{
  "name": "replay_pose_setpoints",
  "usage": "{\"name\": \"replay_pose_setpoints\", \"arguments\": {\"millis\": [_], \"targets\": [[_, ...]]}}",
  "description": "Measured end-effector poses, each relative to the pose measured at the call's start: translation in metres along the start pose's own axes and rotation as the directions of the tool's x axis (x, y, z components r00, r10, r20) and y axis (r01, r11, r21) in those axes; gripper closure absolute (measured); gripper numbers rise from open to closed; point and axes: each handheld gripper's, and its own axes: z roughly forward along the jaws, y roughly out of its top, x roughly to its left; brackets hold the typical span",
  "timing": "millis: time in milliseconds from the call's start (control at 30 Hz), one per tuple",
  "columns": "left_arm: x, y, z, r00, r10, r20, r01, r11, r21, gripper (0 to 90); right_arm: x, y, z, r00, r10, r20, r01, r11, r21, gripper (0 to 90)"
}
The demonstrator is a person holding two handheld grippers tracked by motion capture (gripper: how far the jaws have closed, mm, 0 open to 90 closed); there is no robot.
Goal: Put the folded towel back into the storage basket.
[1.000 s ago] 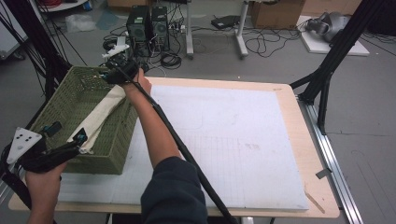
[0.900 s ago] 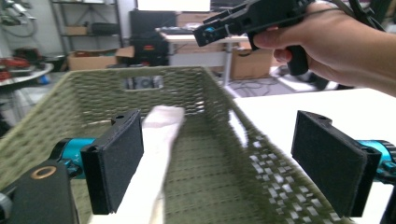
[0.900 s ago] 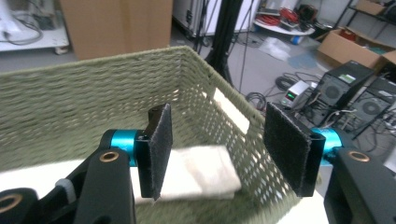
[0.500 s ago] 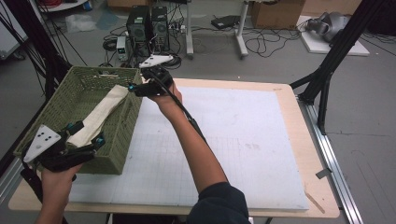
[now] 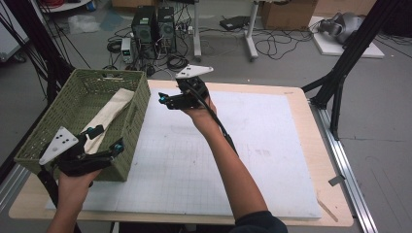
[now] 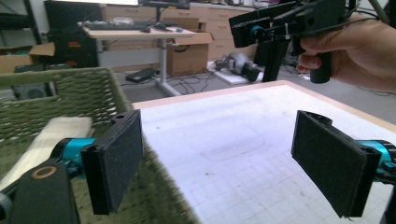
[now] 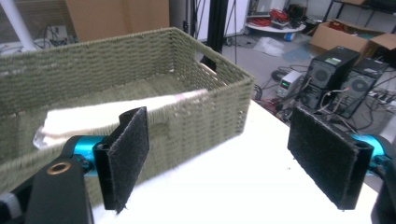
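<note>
Since the earlier frames the right gripper (image 5: 167,99) has drawn back from the green basket (image 5: 138,104) to hover over the white mat (image 5: 243,145), its jaws having just been opening, now wide apart with nothing between them. Inside the basket the folded cream cloth (image 5: 109,114) lies lengthwise, so the placing looks done. At the basket's near corner the left gripper (image 5: 107,138) hangs, jaws spread and empty.

A green woven basket (image 5: 127,127) holds a cream cloth (image 5: 108,116), beside a white board (image 5: 252,160) with a faint grid.
</note>
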Motion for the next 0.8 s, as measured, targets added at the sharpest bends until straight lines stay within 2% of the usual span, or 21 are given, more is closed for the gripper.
{"name": "replay_pose_setpoints", "arguments": {"millis": [67,167,267,400,533,567,667,700,800], "targets": [[-0.003,0.001,0.002,0.9997,-0.011,0.021,0.011,0.9999,-0.007,17.3,-0.001,-0.006,-0.013,0.9999,0.011,0.001,-0.011,0.9998,-0.016,18.4],[-0.006,0.002,0.005,0.9983,-0.023,0.054,0.024,0.9996,-0.016,17.3,-0.002,-0.01,-0.021,0.9999,0.013,0.007,-0.013,0.9997,-0.02,18.4],[-0.01,0.003,0.009,0.9974,-0.017,0.07,0.018,0.9998,-0.009,17.4,-0.004,-0.016,-0.031,0.9998,0.004,0.02,-0.004,0.9999,-0.011,18.4],[-0.015,0.003,0.014,0.9959,0.002,0.091,-0.002,1.0,0.002,17.4,-0.009,-0.026,-0.05,0.9994,0.016,0.032,-0.015,0.9998,-0.014,18.4],[-0.019,0.002,0.019,0.9936,0.008,0.113,-0.01,0.9998,0.017,17.5,-0.011,-0.031,-0.06,0.9993,0.02,0.033,-0.019,0.9996,-0.021,18.3],[-0.022,0.002,0.022,0.9923,0.013,0.123,-0.016,0.9996,0.024,17.8,-0.014,-0.035,-0.068,0.9987,0.028,0.042,-0.027,0.9995,-0.018,18.3],[-0.024,0.001,0.025,0.9912,0.018,0.131,-0.022,0.9993,0.029,17.7,-0.016,-0.039,-0.074,0.9987,0.022,0.046,-0.021,0.9997,-0.013,18.4],[-0.026,0.001,0.027,0.9905,0.016,0.137,-0.021,0.9993,0.03,17.7,-0.019,-0.044,-0.082,0.9979,0.036,0.054,-0.036,0.9993,-0.013,18.4],[-0.029,0.0,0.03,0.989,0.021,0.147,-0.027,0.999,0.037,17.7,-0.023,-0.052,-0.091,0.9965,0.047,0.069,-0.046,0.9988,-0.017,18.4]]}}
